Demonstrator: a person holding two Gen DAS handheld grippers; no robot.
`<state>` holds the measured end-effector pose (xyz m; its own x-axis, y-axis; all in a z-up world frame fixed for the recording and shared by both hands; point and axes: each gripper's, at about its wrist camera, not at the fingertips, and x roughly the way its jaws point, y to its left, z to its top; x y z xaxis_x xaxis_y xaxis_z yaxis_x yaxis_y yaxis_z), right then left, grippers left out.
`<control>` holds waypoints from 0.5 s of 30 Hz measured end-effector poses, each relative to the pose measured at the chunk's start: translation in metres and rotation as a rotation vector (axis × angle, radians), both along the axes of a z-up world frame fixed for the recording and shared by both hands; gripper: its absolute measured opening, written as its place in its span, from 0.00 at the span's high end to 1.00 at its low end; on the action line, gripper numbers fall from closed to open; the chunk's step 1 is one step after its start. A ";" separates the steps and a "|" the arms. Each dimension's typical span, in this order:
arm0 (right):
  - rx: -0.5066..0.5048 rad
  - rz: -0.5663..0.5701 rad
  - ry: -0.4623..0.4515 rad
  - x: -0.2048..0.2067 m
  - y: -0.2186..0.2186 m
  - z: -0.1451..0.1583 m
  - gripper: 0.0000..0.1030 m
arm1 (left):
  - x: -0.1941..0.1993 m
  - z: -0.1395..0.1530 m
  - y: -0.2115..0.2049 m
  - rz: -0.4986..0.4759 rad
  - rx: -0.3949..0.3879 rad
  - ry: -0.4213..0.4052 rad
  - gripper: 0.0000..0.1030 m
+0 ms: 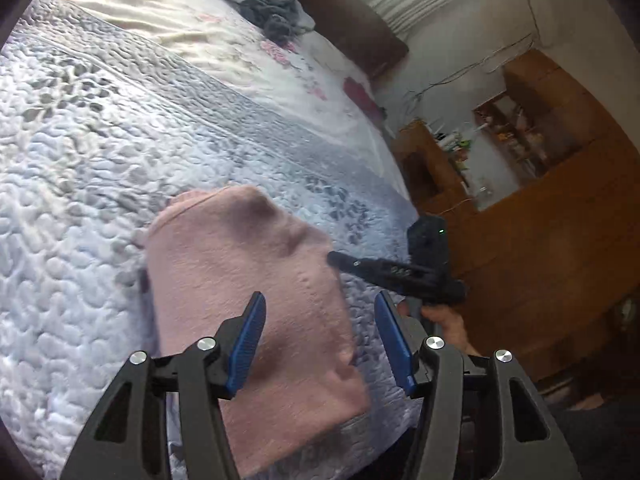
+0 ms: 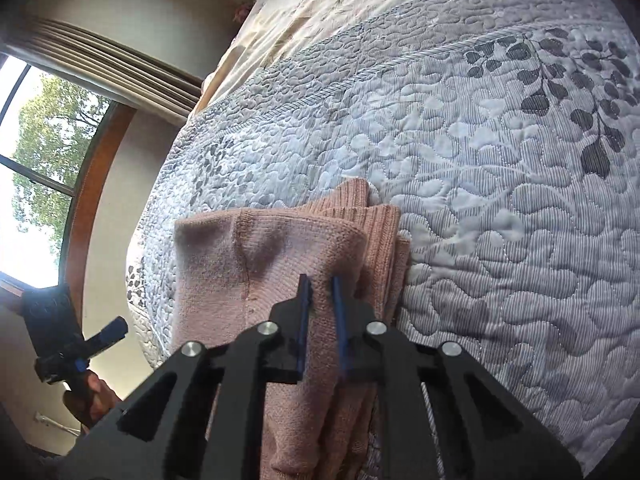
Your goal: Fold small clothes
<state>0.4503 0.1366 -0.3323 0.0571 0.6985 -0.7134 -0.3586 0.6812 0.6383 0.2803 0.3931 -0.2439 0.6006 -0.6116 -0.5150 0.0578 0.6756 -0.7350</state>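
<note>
Right wrist: folded pink garment (image 2: pixel 280 264) pinched between right hand-held gripper (image 2: pixel 320 292) fingers.

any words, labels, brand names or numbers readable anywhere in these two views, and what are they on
None can be read.
pink knitted garment: no tag or print showing.
quilted bedspread: leaf pattern only, no lettering.
left gripper and right gripper: plain black and blue, no markings.
shelf items on the wooden cabinet: too small and blurred to read.
dark clothes pile: no visible text.
</note>
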 end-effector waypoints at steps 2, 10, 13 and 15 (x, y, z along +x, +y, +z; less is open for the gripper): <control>-0.008 -0.015 -0.008 0.003 0.001 -0.004 0.91 | 0.031 -0.015 -0.002 -0.032 -0.036 0.021 0.47; -0.038 -0.021 0.045 0.014 -0.005 -0.045 0.89 | 0.061 -0.115 0.044 0.066 -0.170 0.243 0.98; 0.002 -0.040 -0.027 0.006 -0.012 -0.006 0.82 | 0.051 -0.083 0.042 0.038 -0.136 0.190 0.66; 0.014 -0.022 -0.089 -0.003 -0.009 0.019 0.82 | 0.053 -0.061 0.036 0.007 -0.127 0.128 0.62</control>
<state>0.4476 0.1273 -0.3136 0.1350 0.7064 -0.6948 -0.3991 0.6806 0.6144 0.3336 0.4289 -0.3047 0.5400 -0.6726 -0.5061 -0.0458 0.5769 -0.8156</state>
